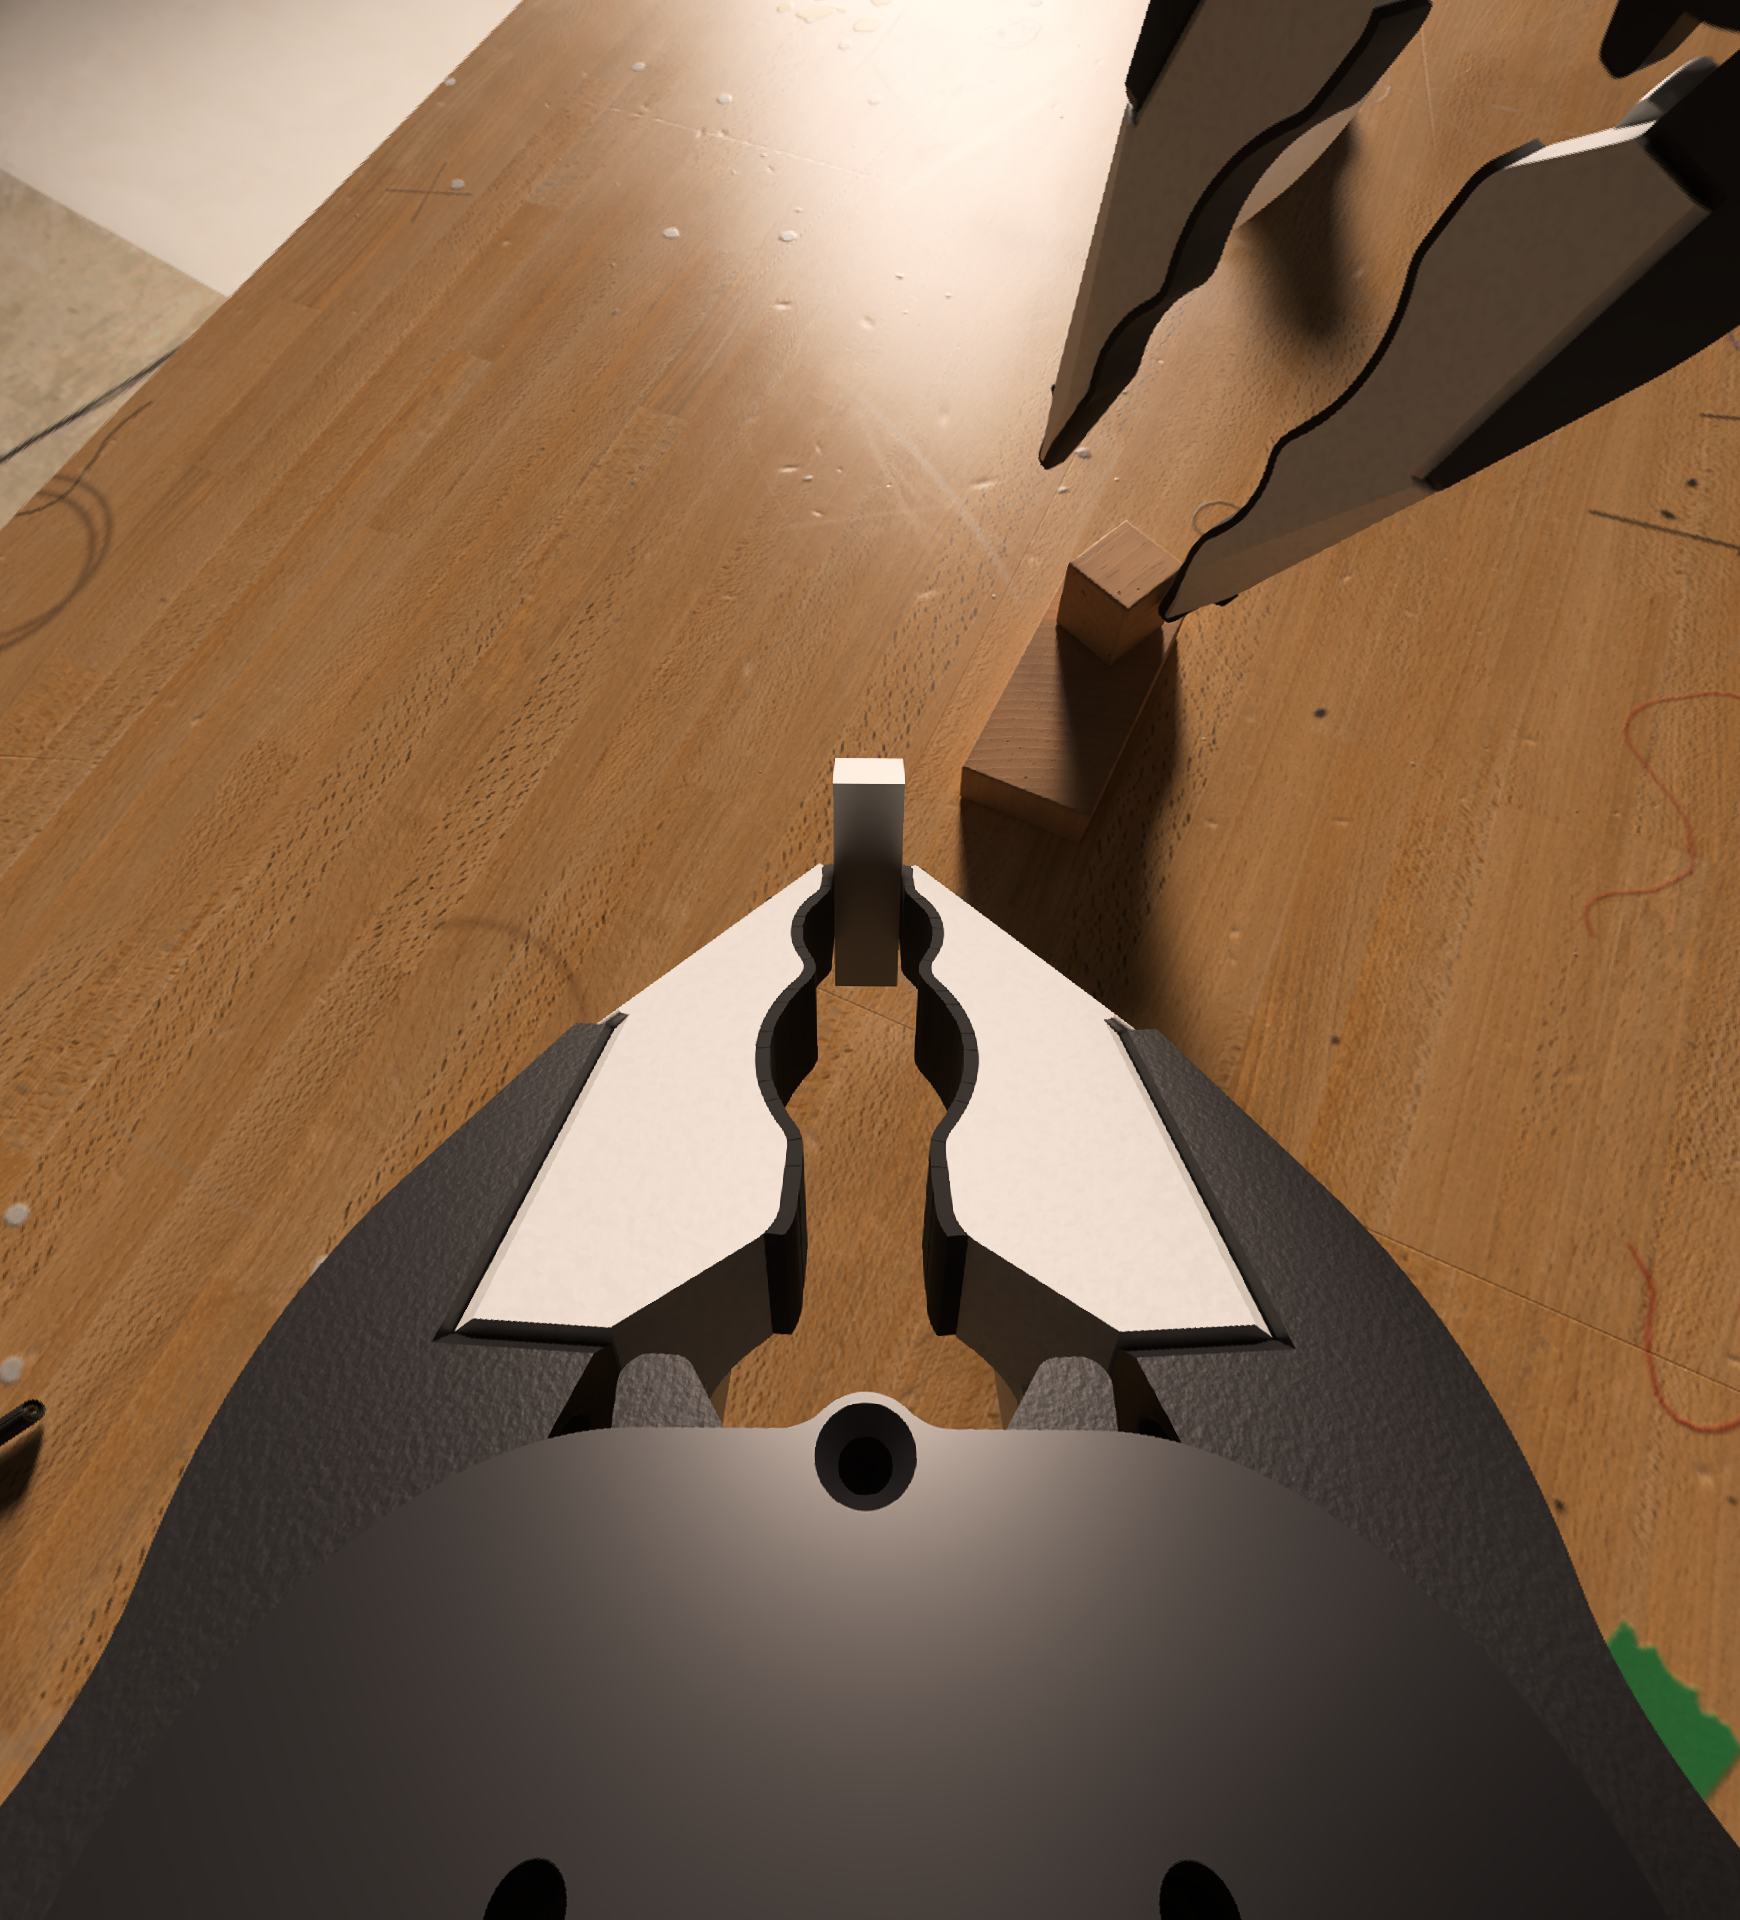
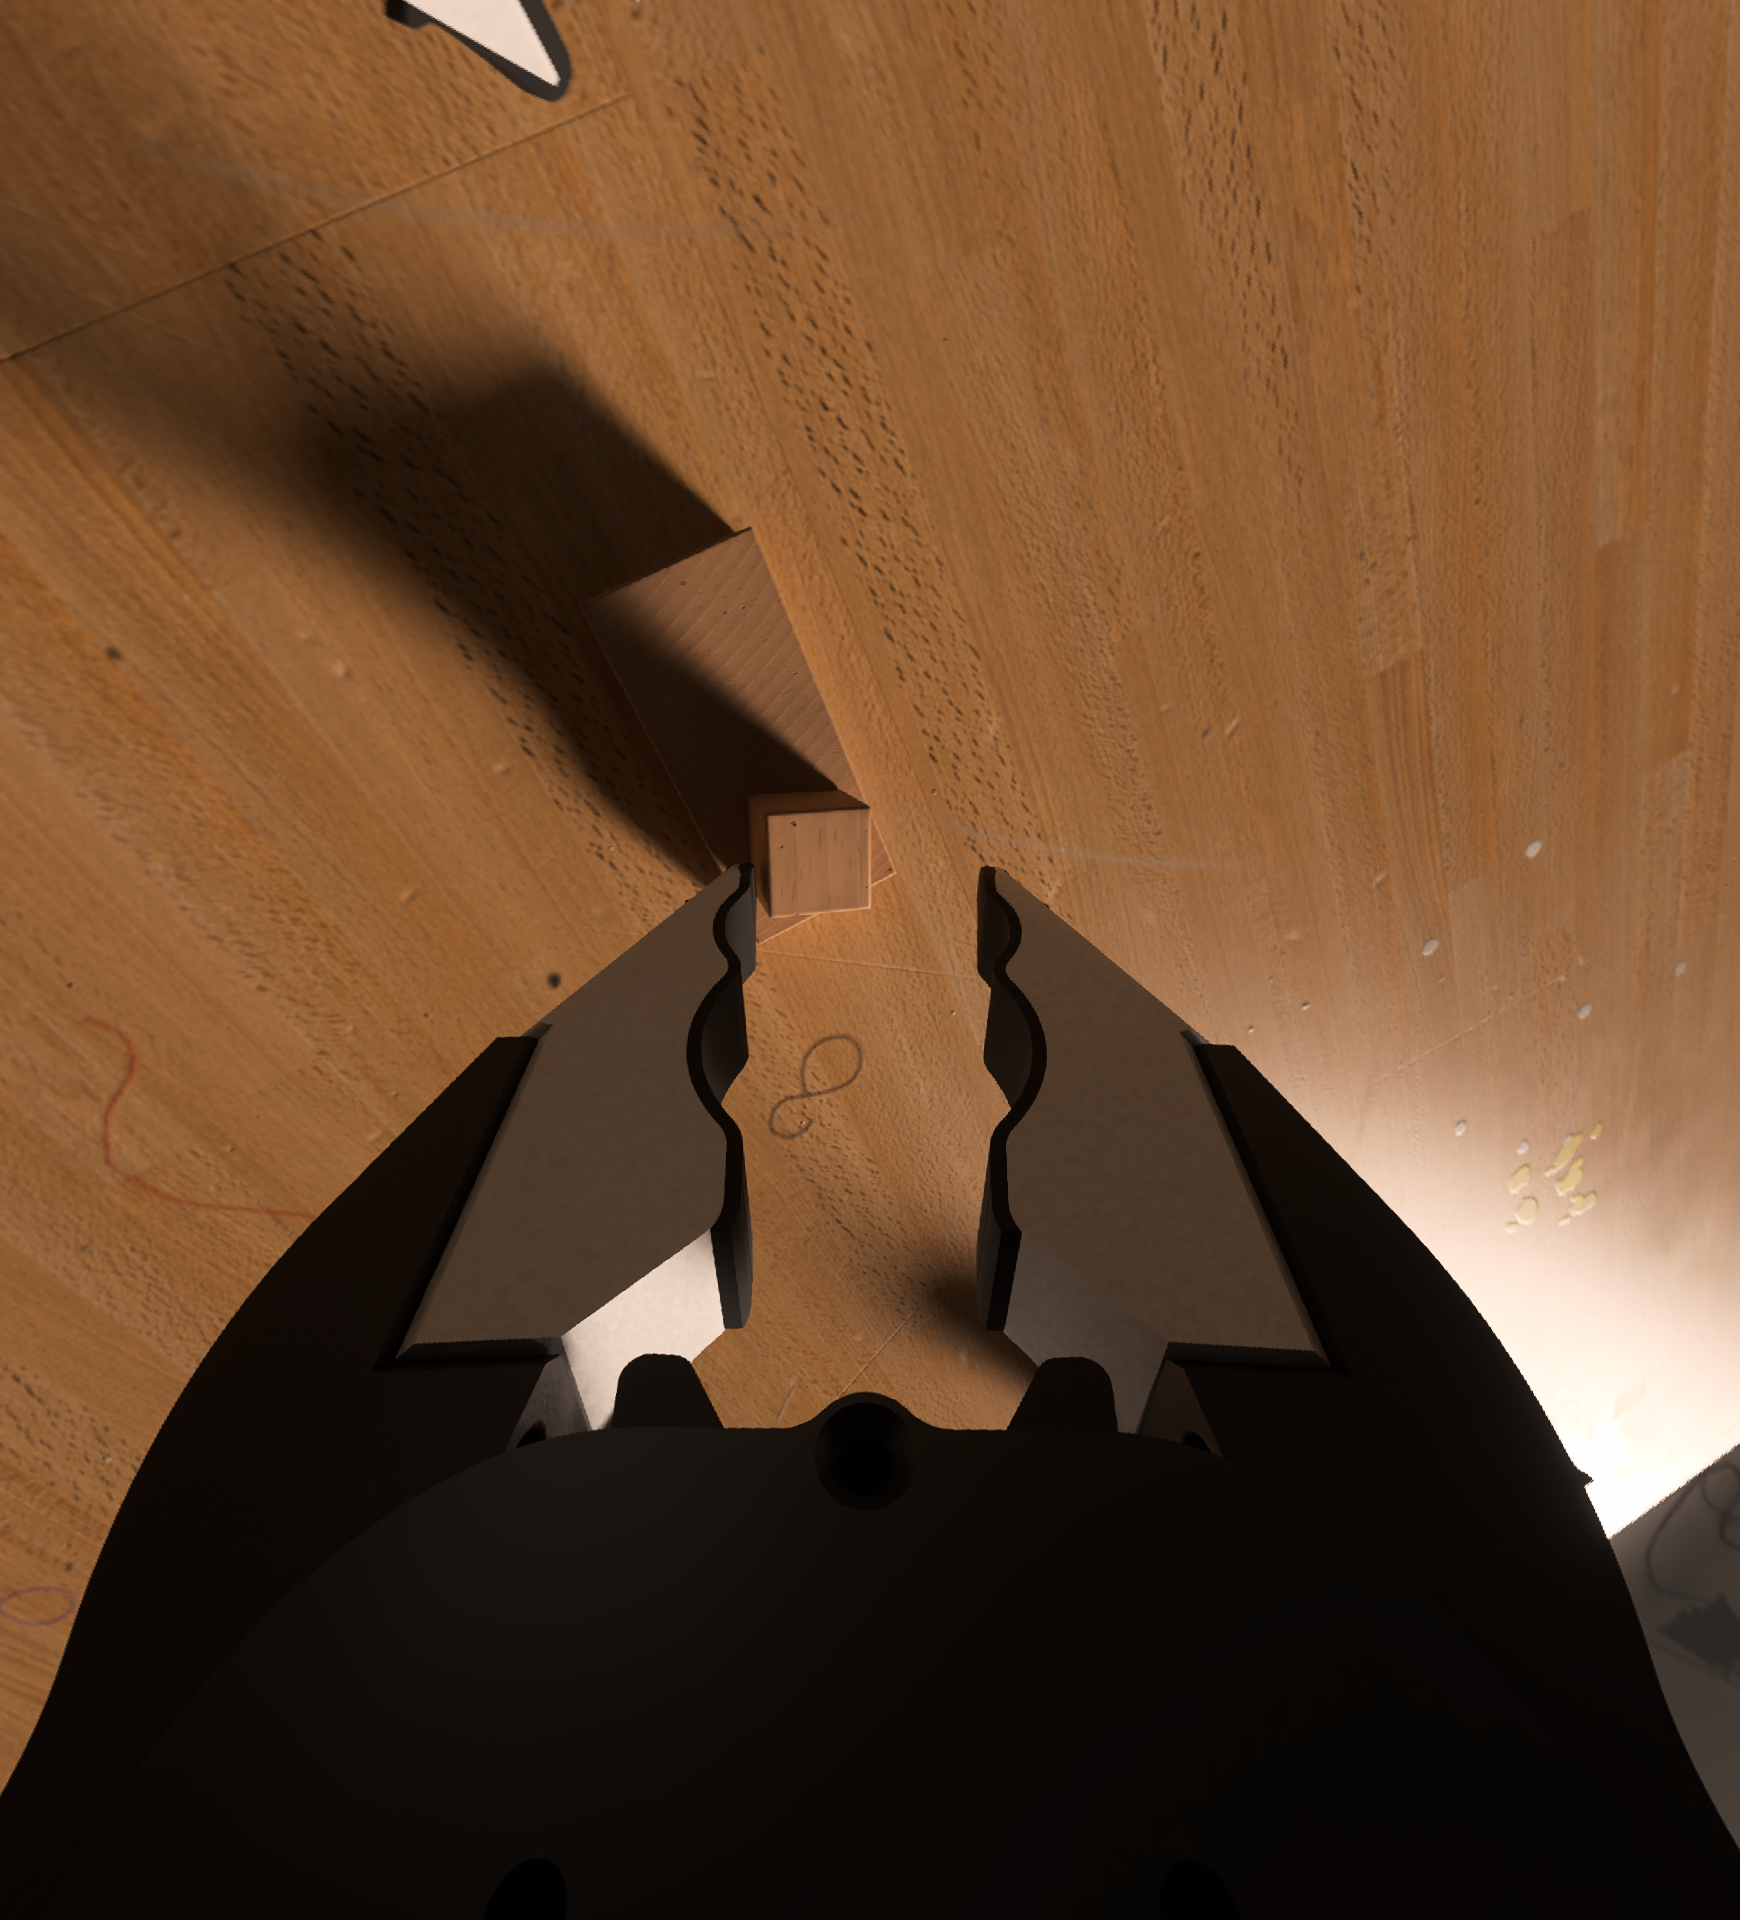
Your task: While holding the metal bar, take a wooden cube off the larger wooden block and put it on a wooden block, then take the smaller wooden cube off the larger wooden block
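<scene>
Two tools in frame. Left tool (image 1: 866, 894) is clamped on the metal bar (image 1: 867, 831), which stands upright between its fingertips, its top end poking out above them. Right tool (image 2: 861, 883) is spread wide with nothing between its fingers, hovering above the far end of the larger wooden block (image 2: 710, 675). Block lies flat on the table (image 2: 1261, 416). One small wooden cube (image 2: 816, 857) sits on that block's end, just beside the right tool's left fingertip (image 2: 731, 894); contact unclear. Bar is near the block's other end.
</scene>
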